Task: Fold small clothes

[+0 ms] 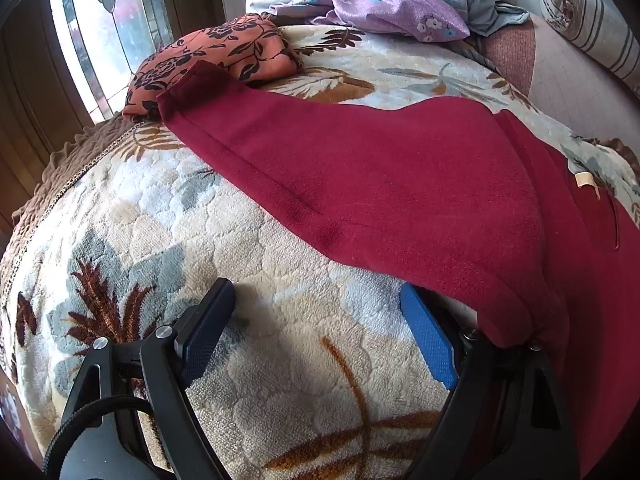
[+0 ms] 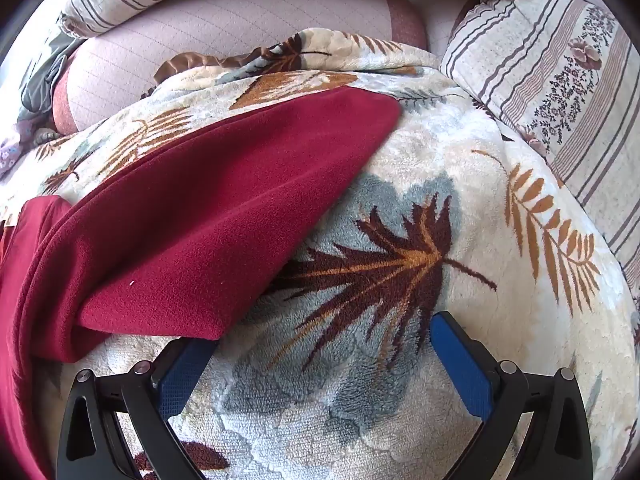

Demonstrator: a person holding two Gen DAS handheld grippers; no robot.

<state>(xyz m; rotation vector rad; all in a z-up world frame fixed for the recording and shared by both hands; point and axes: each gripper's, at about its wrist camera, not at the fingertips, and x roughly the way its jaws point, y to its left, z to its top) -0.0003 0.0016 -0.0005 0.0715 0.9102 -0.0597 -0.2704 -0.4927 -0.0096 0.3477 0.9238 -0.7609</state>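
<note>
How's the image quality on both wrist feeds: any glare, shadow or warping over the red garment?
Left wrist: bright window blown out, fisheye bulges the leaf-pattern blanket, gripper shadow falls between the fingers; red garment sharp. Right wrist: even daylight, garment crisp, edges curved and vignetted.

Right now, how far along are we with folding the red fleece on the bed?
Done: the red fleece garment lies spread on the leaf-print blanket, and an orange floral piece beyond it already looks folded. In hand: nothing; the left gripper and right gripper are both open over bare blanket at the fleece's edge. Left: every fold of the fleece, plus the crumpled purple cloth.
</note>
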